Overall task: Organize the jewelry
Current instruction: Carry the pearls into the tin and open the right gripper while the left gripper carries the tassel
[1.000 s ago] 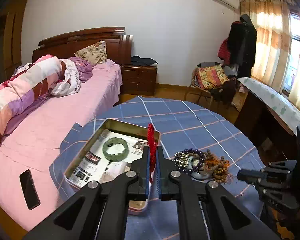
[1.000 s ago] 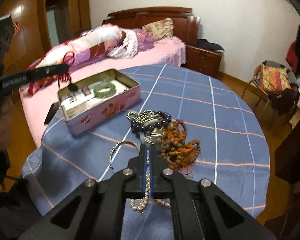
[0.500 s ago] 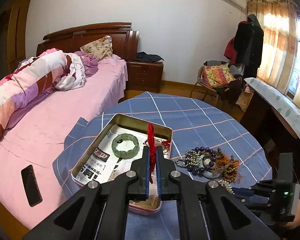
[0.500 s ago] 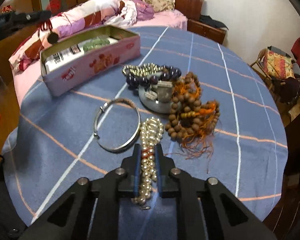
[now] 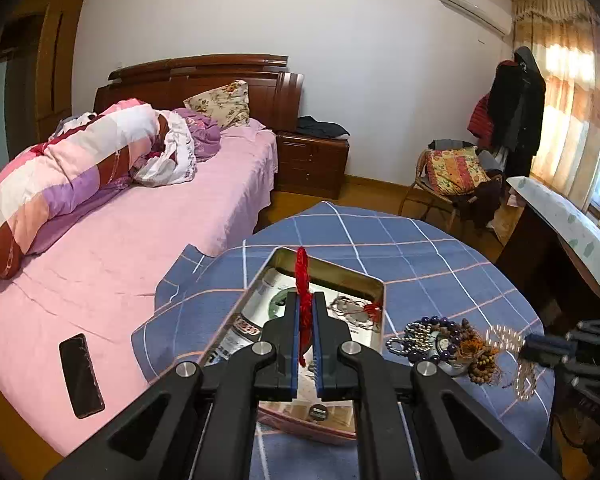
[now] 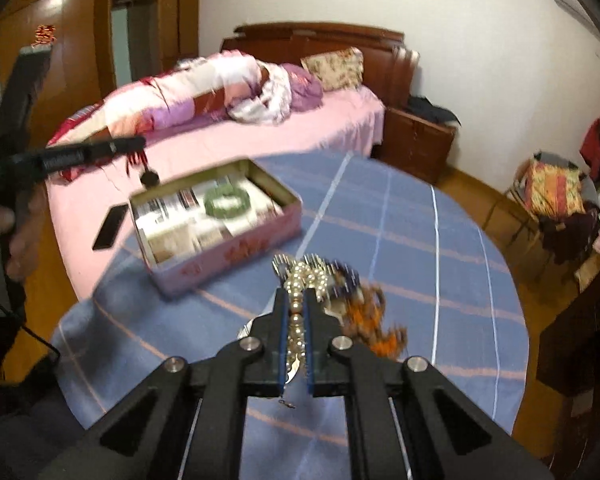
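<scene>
Blue-checked cloth covers the counter (image 5: 440, 256) beside a pink bed. My left hand-held gripper (image 5: 306, 316) pinches a red cord (image 5: 302, 276) above the open tin (image 5: 328, 270). From the right wrist, my right hand-held gripper (image 6: 295, 312), having just narrowed, clamps a pearl strand (image 6: 300, 280), lifted near the bead pile (image 6: 364, 304).

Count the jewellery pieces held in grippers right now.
2. A red knotted cord pendant is clamped in the left gripper over the open metal tin. A pale pearl-like bead strand is clamped in the right gripper above the blue checked tablecloth.
</scene>
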`<action>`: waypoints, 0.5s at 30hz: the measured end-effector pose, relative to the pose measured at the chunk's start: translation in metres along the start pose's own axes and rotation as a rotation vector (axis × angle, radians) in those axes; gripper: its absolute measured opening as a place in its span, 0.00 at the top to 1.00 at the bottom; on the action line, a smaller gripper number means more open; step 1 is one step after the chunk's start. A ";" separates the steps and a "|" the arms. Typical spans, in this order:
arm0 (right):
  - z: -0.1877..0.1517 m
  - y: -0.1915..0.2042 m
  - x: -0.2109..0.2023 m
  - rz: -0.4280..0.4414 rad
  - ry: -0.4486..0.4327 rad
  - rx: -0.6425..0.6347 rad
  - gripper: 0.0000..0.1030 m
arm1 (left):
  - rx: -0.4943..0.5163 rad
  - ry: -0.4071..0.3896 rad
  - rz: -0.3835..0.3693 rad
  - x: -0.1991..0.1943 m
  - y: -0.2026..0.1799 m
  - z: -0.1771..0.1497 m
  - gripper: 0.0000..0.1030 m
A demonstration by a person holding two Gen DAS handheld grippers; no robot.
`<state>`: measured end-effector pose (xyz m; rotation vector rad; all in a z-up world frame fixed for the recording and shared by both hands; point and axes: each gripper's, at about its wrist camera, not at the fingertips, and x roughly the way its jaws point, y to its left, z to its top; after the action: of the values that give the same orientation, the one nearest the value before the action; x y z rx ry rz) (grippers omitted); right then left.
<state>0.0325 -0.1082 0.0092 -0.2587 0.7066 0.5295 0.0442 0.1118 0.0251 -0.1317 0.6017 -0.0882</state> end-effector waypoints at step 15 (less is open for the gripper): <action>0.076 0.042 0.046 0.144 -0.124 -0.005 0.92 | -0.012 0.033 0.021 0.032 0.017 -0.008 0.96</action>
<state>0.0803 -0.0261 0.0321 -0.1782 0.6059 0.6787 0.0664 0.1241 -0.0013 -0.1362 0.6364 -0.0667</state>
